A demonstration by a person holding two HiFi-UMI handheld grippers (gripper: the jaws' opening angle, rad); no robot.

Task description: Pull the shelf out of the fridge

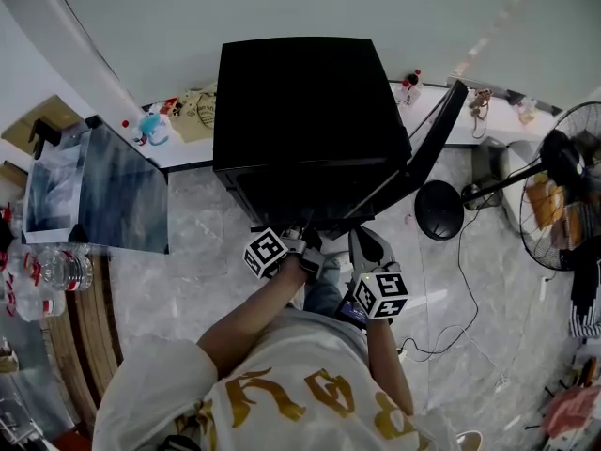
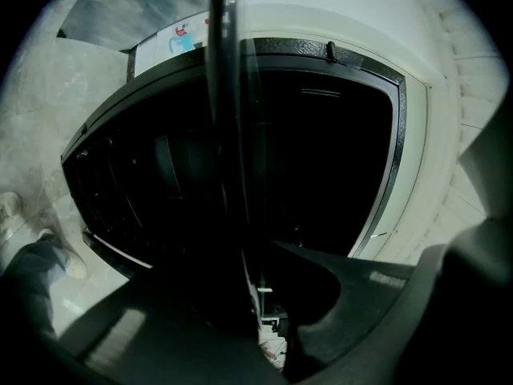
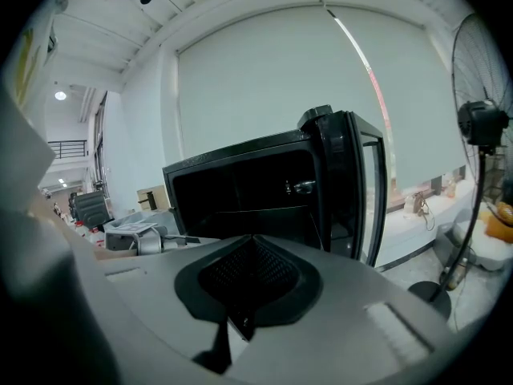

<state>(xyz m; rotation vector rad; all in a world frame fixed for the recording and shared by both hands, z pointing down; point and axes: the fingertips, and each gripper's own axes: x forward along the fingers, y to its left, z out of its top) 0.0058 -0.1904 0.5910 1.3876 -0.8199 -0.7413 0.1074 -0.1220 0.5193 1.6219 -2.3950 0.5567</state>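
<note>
**One gripper on the shelf, the other idle**

The black fridge (image 1: 300,101) stands on the pale floor with its door (image 1: 427,148) swung open to the right, and the person is just in front of the open side. In the left gripper view, the left gripper (image 2: 255,303) has its jaws drawn narrow onto the shelf (image 2: 227,135). The shelf shows edge-on as a thin dark plate running away from the jaws across the fridge's dark mouth. The right gripper (image 3: 250,271) has its jaws pressed together with nothing between them. It hangs just beside the left one, apart from the fridge, facing the open cabinet.

The pull itself looks to be the step in hand: the grasp is made. How far the shelf has come out of the cabinet cannot be told, because the interior is too dark.

The next move calls for a straight, steady draw toward the person, with the plate kept level so it does not bind at its sides or swing into the door. A thin plate pinched at one spot may tip as it comes free, so the idle gripper could usefully take the edge too.
</note>
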